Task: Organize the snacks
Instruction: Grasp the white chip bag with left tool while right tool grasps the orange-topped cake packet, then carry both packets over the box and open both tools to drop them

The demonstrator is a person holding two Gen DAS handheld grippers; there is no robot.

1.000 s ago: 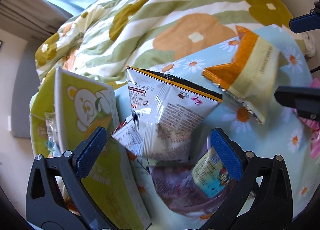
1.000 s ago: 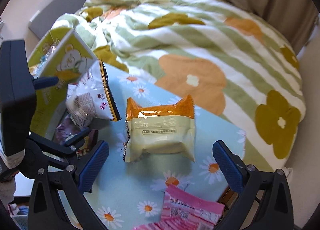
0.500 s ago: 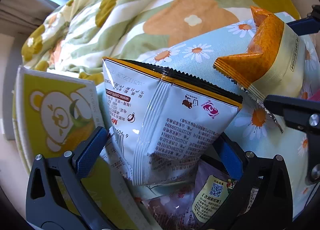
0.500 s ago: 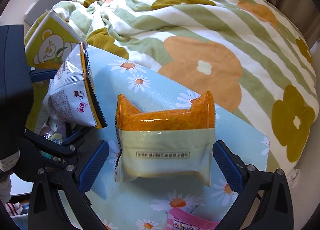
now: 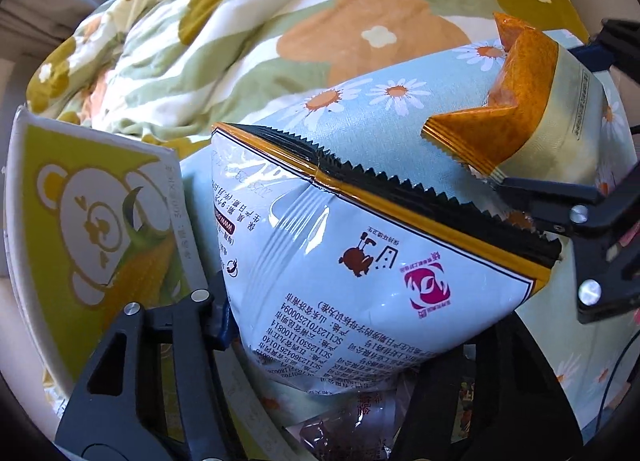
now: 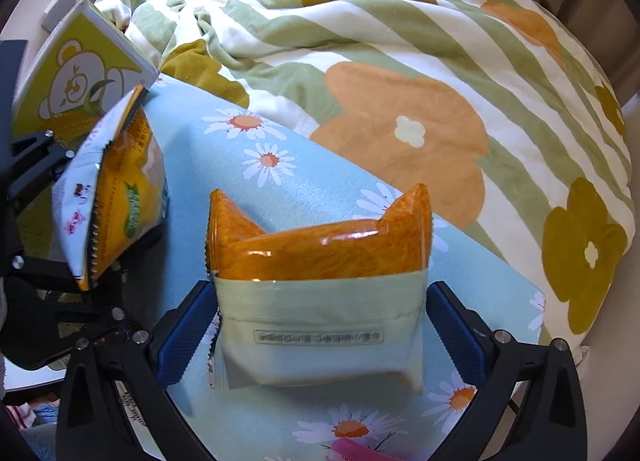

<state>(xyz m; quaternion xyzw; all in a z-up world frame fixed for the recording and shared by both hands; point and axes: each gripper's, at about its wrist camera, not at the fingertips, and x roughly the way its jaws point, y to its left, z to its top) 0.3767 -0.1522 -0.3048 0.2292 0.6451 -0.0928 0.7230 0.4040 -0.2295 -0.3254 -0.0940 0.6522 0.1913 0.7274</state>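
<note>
Left wrist view: my left gripper has just been closing and pinches the white snack bag; my right gripper stands open around the orange packet.

The left gripper points steeply down, its jaws having just been closing, and now pinched on the white snack bag. The right gripper points straight down, jaws spread either side of the orange packet, pads not visibly pressing.
</note>
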